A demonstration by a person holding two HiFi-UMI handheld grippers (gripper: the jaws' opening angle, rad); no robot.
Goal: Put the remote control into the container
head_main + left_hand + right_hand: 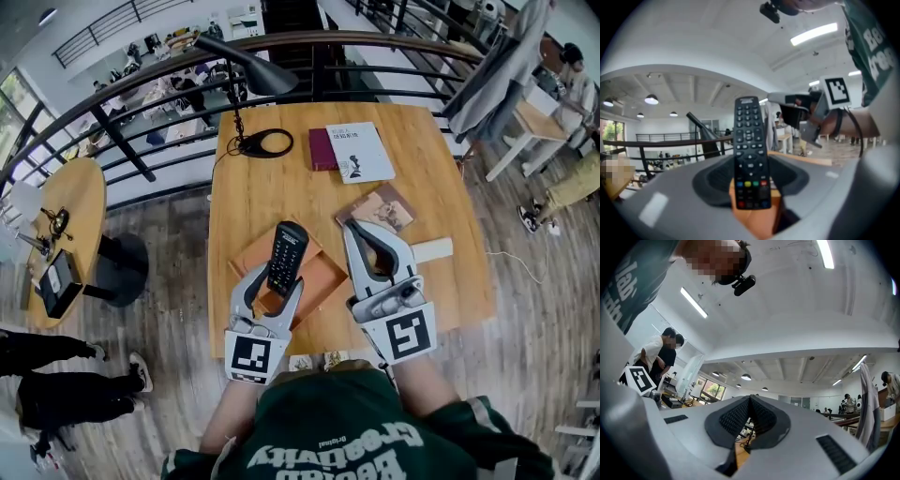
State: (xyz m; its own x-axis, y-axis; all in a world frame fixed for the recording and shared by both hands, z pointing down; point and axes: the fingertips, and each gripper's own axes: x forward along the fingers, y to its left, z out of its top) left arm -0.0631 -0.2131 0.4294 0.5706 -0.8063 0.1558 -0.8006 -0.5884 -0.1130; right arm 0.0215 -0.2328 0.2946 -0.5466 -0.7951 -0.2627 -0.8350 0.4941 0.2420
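A black remote control (287, 256) stands nearly upright between the jaws of my left gripper (278, 279), which is shut on its lower end. It hangs just over the shallow orange-brown container (324, 279) lying on the wooden table (244, 206). In the left gripper view the remote (750, 150) faces the camera with its buttons, and the orange container (752, 220) shows right under it. My right gripper (354, 229) hovers to the right of the container, jaws shut with nothing in them; its tips meet in the right gripper view (751, 401).
A booklet (380, 208) and a white block (433, 249) lie by the right gripper. Two books (359, 150) and a black desk lamp (265, 142) sit at the table's far side. A curved railing (141, 103) runs behind the table.
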